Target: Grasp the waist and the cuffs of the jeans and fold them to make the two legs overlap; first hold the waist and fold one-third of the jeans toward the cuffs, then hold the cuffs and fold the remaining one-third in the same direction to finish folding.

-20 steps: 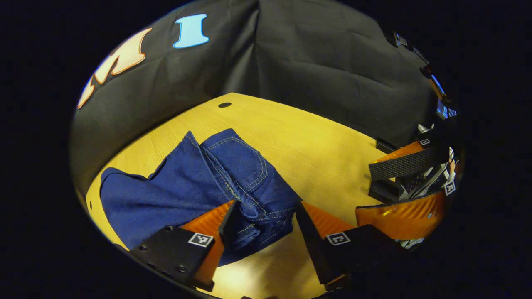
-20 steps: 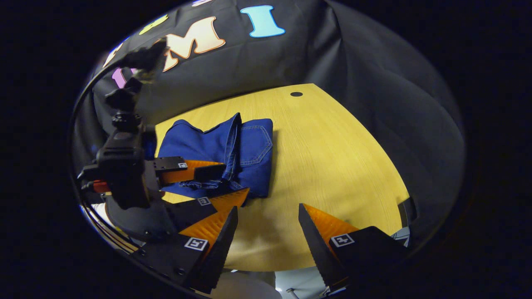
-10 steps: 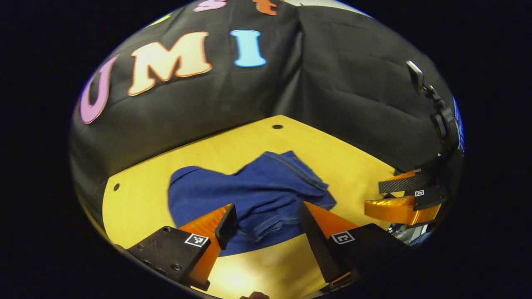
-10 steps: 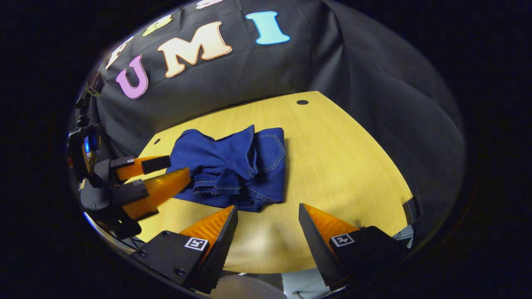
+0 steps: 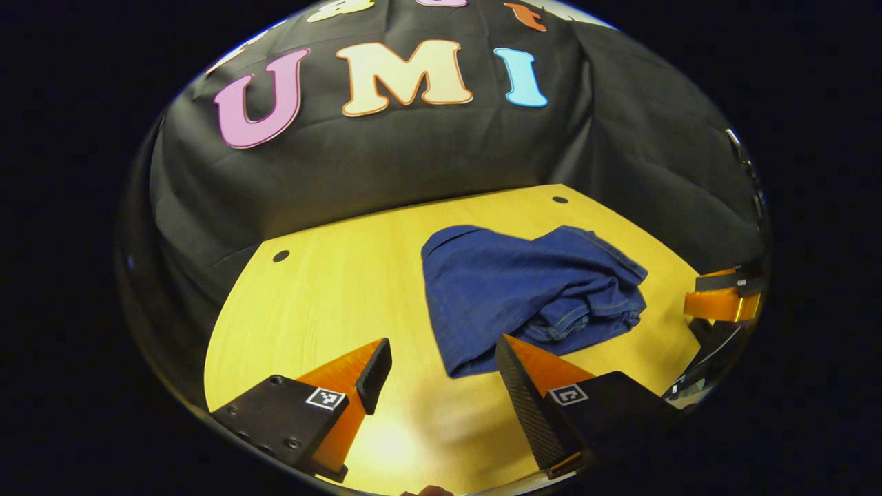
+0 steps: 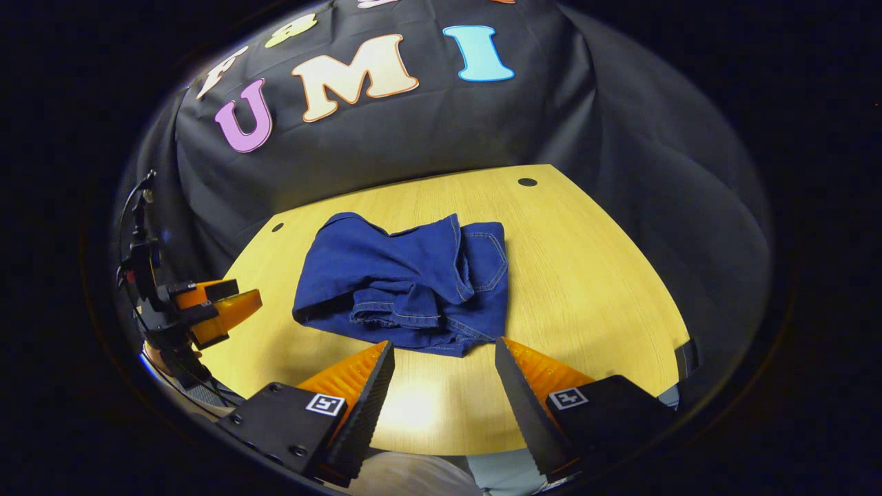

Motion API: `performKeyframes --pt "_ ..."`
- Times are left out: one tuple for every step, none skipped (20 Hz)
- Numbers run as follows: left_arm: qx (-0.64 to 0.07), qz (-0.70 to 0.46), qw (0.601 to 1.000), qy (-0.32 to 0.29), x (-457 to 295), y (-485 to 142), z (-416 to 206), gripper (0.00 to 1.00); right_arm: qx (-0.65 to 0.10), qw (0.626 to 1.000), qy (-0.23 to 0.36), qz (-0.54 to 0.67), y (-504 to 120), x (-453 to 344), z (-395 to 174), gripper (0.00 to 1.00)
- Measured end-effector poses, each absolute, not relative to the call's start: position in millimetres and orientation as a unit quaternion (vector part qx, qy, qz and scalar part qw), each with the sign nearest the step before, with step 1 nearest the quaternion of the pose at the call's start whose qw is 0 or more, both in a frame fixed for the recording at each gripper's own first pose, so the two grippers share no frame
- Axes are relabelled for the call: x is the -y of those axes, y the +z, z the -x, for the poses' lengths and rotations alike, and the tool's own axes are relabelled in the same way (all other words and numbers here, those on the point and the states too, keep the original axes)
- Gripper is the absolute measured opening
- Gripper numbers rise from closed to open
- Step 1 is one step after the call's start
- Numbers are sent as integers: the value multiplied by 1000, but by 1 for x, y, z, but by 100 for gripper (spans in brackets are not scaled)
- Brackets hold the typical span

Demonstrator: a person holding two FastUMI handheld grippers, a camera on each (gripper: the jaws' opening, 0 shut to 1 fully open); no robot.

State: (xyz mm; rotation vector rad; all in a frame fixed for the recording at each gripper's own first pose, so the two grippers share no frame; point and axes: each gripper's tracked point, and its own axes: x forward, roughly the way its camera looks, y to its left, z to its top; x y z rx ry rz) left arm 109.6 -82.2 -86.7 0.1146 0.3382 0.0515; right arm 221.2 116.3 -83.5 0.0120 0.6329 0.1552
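Folded blue denim jeans on a yellow wooden counter, both claws empty.

The yellow wood-grain counter (image 6: 586, 275) carries a bundle of dark blue denim jeans (image 6: 406, 282), lying folded but rumpled near its middle; in the right gripper view a back pocket with pale stitching faces up on the bundle's right side, and a stitched hem or band curls along its near edge, though which part of the garment that is I cannot tell for sure. In the left gripper view the jeans (image 5: 524, 289) lie right of centre. The left claw (image 5: 441, 365) hangs released above the counter, jaws spread with bare wood between them, its right finger just at the cloth's near edge. The right claw (image 6: 444, 375) is likewise released, jaws apart, close before the bundle and gripping nothing.
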Motion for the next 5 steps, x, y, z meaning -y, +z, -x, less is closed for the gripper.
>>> performKeyframes --pt "-178 -41 983 23 84 -94 -106 91 -312 947 76 -7 -83 -120 -221 92" --pt "-182 -27 983 22 84 -98 -103 91 -312 947 76 -6 -83 -123 -220 92" --pt "-183 -19 983 22 84 -100 -102 92 -310 948 75 -4 -81 -125 -219 92" --pt "-184 -16 983 22 85 -101 -102 92 -309 948 75 -2 -81 -125 -217 86" --pt "-184 -16 983 20 85 -100 -103 92 -309 948 74 0 -80 -127 -216 86"
